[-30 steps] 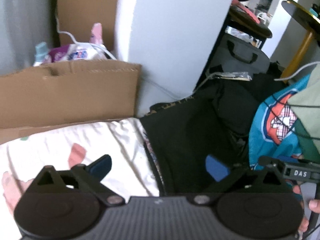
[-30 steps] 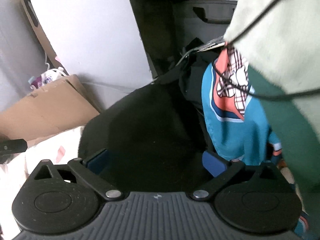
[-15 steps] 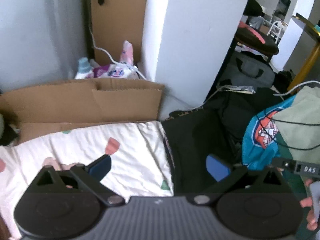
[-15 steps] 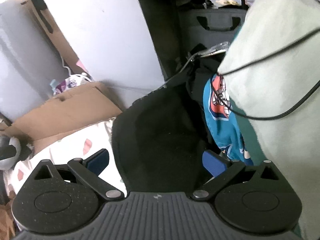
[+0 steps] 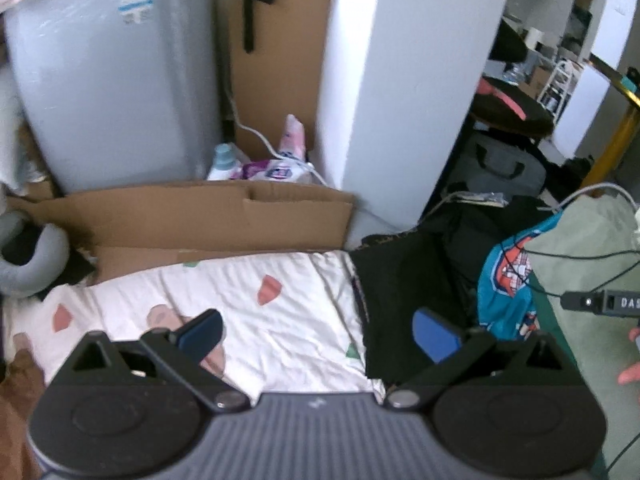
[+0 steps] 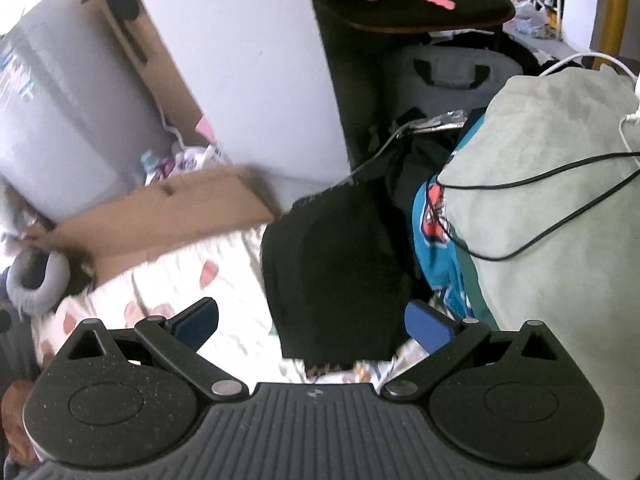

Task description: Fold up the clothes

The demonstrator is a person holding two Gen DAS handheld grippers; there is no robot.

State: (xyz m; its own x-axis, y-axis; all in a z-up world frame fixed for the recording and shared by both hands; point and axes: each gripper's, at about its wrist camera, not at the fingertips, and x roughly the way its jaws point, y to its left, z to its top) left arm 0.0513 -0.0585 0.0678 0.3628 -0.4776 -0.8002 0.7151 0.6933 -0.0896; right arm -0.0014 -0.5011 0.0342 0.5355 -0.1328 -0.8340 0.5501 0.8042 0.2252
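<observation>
A folded black garment (image 5: 400,296) lies on the right part of a white bedsheet with coloured spots (image 5: 256,312); it also shows in the right wrist view (image 6: 332,280). A teal printed garment (image 5: 508,292) lies to its right, half under a pale green cloth (image 6: 552,208). My left gripper (image 5: 318,334) is open and empty above the sheet, by the black garment's left edge. My right gripper (image 6: 312,322) is open and empty above the black garment's near edge.
A brown cardboard sheet (image 5: 200,216) stands behind the bed. A white pillar (image 5: 400,80) rises behind it. A grey bag (image 5: 500,164) and dark clothes lie at the back right. Black cables (image 6: 540,204) cross the green cloth. A grey neck pillow (image 5: 28,256) lies at left.
Both grippers have pulled back and up from the black garment, so more of the sheet, cardboard and room shows. Both stayed open and empty.
</observation>
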